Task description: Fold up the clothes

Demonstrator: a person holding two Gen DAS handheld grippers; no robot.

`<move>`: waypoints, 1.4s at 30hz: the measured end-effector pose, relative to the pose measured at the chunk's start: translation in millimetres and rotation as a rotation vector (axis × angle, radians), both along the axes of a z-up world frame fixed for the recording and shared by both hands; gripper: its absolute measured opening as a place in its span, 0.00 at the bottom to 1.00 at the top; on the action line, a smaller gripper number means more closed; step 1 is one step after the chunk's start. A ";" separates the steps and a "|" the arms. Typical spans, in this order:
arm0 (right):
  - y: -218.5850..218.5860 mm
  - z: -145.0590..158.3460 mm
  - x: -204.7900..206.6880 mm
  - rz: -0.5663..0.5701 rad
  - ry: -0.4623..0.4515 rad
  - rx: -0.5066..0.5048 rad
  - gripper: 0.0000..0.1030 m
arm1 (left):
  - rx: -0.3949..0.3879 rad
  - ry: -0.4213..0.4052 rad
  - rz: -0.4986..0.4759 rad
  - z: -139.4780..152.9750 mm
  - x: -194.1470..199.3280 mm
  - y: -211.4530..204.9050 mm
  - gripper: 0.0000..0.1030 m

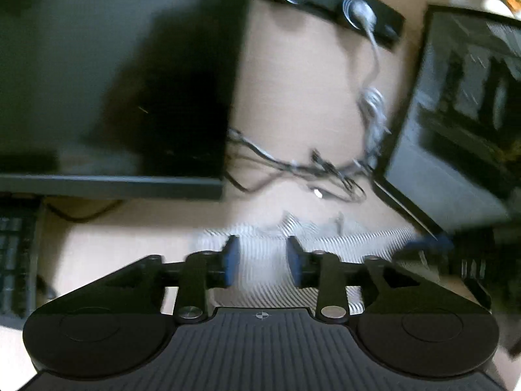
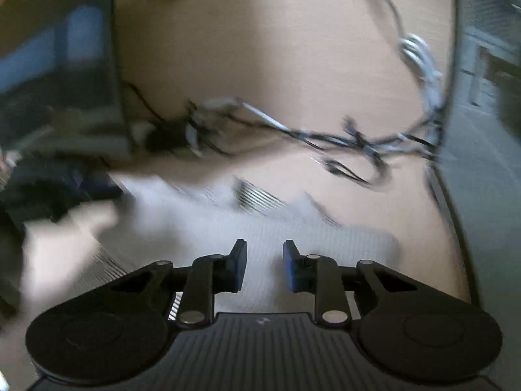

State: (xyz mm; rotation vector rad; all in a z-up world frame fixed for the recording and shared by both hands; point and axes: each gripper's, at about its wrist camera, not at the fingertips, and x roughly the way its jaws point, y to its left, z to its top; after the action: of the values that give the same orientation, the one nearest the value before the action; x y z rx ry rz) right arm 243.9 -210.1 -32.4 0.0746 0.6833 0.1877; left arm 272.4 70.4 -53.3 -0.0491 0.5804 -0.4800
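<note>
A white garment with thin dark stripes (image 1: 358, 238) lies crumpled on the pale wooden desk (image 1: 293, 81). My left gripper (image 1: 263, 248) hovers over its near part, blue pads apart, with cloth visible below the gap but not pinched. In the right wrist view the same striped garment (image 2: 195, 221) spreads across the desk. My right gripper (image 2: 264, 251) stands over it with a narrow gap between its pads and nothing pressed in them. Both views are blurred.
A dark monitor (image 1: 114, 81) stands at the left and another screen (image 1: 456, 130) at the right. Tangled cables (image 1: 309, 166) lie between them, below a black power strip (image 1: 325, 3). A keyboard (image 1: 16, 254) sits at the far left.
</note>
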 end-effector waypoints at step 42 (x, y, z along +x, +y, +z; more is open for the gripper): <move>7.7 -42.3 117.6 -0.076 0.123 -0.112 0.08 | 0.039 0.203 0.019 -26.5 31.2 -11.1 0.91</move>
State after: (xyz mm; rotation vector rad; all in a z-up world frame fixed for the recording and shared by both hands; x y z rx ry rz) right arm 361.5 -202.4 -74.6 0.0044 0.8107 0.0719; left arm 303.6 59.3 -79.8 -0.0667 0.7877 -0.4481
